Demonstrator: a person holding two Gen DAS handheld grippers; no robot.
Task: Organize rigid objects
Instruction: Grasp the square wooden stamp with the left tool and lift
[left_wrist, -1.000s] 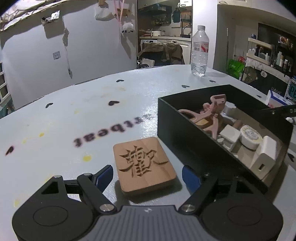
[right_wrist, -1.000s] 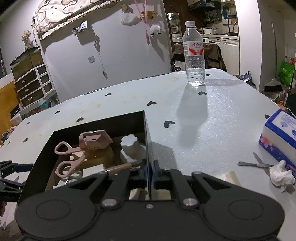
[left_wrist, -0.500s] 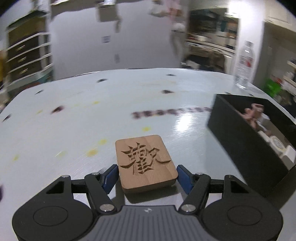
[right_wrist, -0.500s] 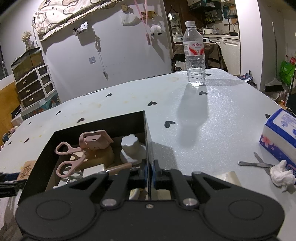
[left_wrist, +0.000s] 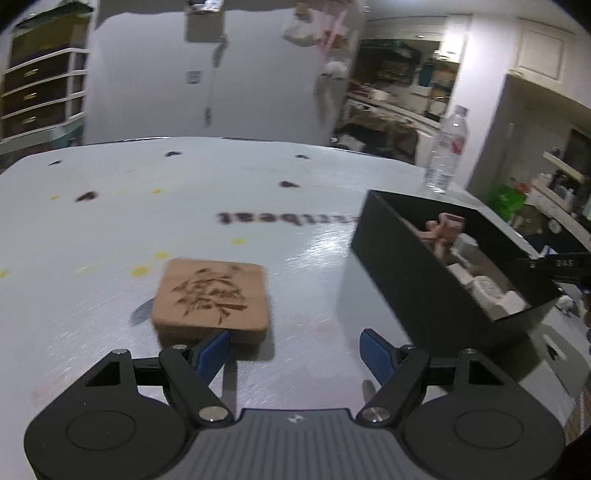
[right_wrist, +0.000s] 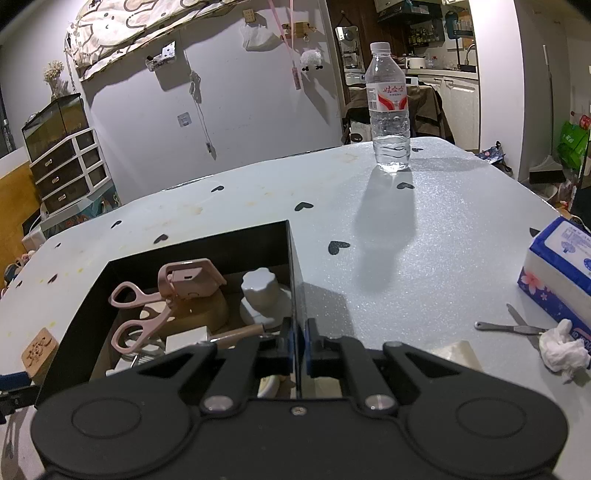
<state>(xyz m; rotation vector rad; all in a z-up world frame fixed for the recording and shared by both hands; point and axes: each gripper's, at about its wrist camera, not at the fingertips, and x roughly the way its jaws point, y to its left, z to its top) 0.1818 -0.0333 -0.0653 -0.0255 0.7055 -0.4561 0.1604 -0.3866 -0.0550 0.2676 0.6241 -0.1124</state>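
Note:
A square wooden block (left_wrist: 210, 295) with a carved character lies flat on the pale table. It sits just ahead of my left gripper's (left_wrist: 295, 349) left fingertip (left_wrist: 214, 350), not between the jaws, which are opening with nothing in them. To the right stands a black box (left_wrist: 399, 273) holding pink scissors (right_wrist: 140, 317), a white knob (right_wrist: 262, 295) and other small items. My right gripper (right_wrist: 298, 343) is shut on the box's right wall (right_wrist: 293, 280). The right wrist view shows the block (right_wrist: 38, 349) outside the box, at its left.
A water bottle (right_wrist: 388, 110) stands at the table's far side. A tissue pack (right_wrist: 557, 273), a crumpled tissue (right_wrist: 561, 350) and a small metal tool (right_wrist: 509, 326) lie at the right. The table's edge runs close behind the bottle.
The left gripper narrowed around the block, then widened and shifted right, so the block now lies ahead of its left finger. The right gripper and box have not moved.

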